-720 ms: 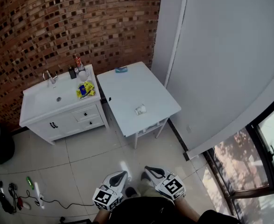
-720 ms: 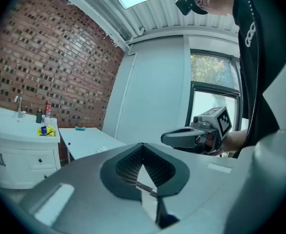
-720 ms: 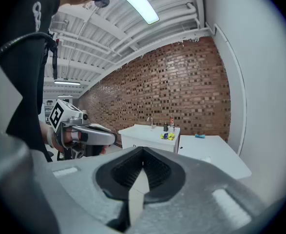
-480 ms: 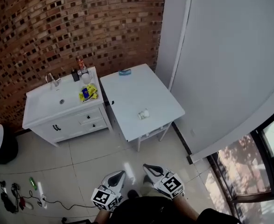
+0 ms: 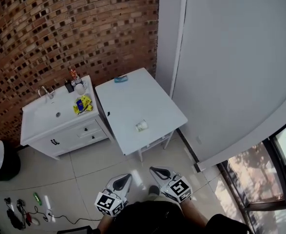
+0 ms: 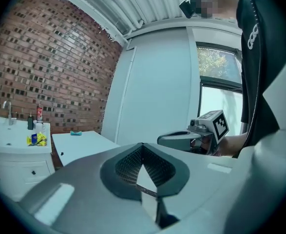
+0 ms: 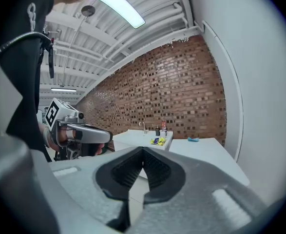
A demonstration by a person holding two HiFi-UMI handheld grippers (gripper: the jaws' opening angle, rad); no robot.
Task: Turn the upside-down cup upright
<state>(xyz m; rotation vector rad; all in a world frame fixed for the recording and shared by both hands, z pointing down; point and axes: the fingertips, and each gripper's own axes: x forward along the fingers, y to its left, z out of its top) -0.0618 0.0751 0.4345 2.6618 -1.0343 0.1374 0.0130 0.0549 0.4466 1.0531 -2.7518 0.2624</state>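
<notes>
A small white cup stands on the white table, near its front edge; from this far I cannot tell which way up it is. Both grippers hang low over the tiled floor, well short of the table. My left gripper is shut with nothing in it, its jaws meeting at the tip. The right gripper is shut and empty too, tips together. Each gripper view shows the other gripper beside it, and the cup is hidden in both.
A white sink cabinet with a tap, bottles and a yellow packet adjoins the table's left side. A blue object lies at the table's far edge. Brick wall behind, grey wall right. Cables and small items lie on the floor at left.
The head view has shifted a little, so table and cabinet sit slightly lower and to the left. Both grippers stay shut at the bottom of the view.
</notes>
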